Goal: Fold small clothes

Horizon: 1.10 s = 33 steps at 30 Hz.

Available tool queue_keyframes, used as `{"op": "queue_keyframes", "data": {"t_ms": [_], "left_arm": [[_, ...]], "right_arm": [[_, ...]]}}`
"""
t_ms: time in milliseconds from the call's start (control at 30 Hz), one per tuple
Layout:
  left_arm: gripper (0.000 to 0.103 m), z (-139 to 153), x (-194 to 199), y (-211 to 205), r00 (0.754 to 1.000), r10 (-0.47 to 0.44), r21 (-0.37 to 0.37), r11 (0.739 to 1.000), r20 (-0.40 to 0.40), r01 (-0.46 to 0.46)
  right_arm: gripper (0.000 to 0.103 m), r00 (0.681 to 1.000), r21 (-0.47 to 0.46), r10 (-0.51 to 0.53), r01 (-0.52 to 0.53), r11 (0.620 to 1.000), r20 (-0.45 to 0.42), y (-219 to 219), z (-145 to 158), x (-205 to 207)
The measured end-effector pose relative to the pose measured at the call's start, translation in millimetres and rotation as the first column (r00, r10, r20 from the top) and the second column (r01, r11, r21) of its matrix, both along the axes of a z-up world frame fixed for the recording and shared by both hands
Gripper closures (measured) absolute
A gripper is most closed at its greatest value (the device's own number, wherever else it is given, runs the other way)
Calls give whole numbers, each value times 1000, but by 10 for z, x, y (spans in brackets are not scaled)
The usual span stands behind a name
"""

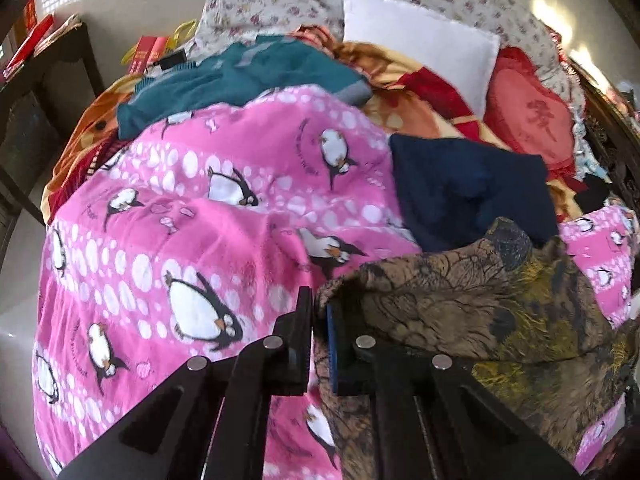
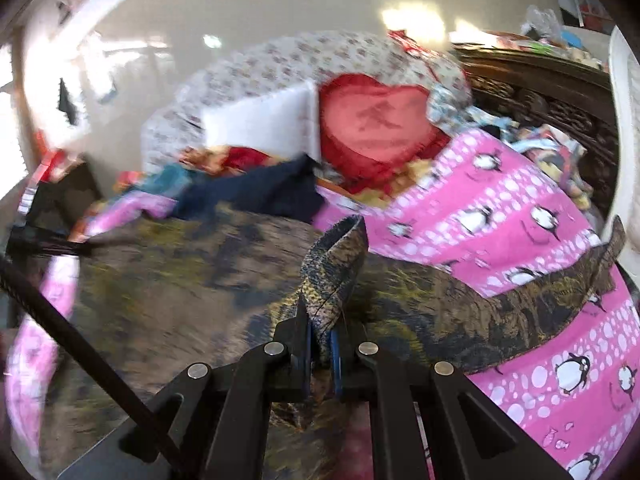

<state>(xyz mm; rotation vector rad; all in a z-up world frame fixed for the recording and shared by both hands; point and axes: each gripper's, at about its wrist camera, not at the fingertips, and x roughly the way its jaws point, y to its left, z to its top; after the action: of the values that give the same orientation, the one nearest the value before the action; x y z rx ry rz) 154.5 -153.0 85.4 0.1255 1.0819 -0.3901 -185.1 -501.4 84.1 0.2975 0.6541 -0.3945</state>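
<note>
**Both tools pinch the brown garment, which stretches from left to right across the blanket**

We hold the brown printed garment (image 1: 460, 304) at two places. Our left tool (image 1: 319, 340) has its jaws drawn close on a gathered edge of the cloth, and the fabric runs away from it to the right, towards the navy cloth (image 1: 468, 188). Our right tool (image 2: 320, 344) is clenched on another bunched edge, a fold of which stands up just above the jaws; from there the garment (image 2: 200, 288) spreads broadly to the left, with a narrower strip trailing off to the right.

The garment lies draped over the pink penguin blanket (image 1: 200, 220) on the bed, near its front edge, and the navy cloth touches the garment's far side. The teal sweater (image 1: 240, 76) and the white pillow (image 1: 416, 44) lie farther back, beyond the blanket.

We judge the garment's long axis to run side to side between our two tools, so the coming fold turns on that line: either we lift both ends together and carry them over the blanket, or we bring one end across to the other. The right wrist view is blurred on its left, so we cannot tell how flat the cloth lies there.
</note>
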Motion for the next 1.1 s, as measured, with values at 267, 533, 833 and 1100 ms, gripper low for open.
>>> {"op": "queue_keyframes", "data": {"t_ms": [267,533,833,1100], "left_arm": [[67,28,21,148,999,27,-60,998,-28,-29],[28,340,-457,164,992,-120,-124,984,42,125],[24,44,-746,-440,948,-308,31,951,76,307],[23,111,-594,-301,932,-356,-97,928,61,361]], "right_arm": [[46,992,97,-81,90,991,-97,-302,-310,-111],[33,997,70,-61,64,995,-47,-459,-81,-1],[98,996,-59,-11,6,998,-90,-324,-116,235],[98,1000,-153,27,-27,988,1,-133,278,40]]}}
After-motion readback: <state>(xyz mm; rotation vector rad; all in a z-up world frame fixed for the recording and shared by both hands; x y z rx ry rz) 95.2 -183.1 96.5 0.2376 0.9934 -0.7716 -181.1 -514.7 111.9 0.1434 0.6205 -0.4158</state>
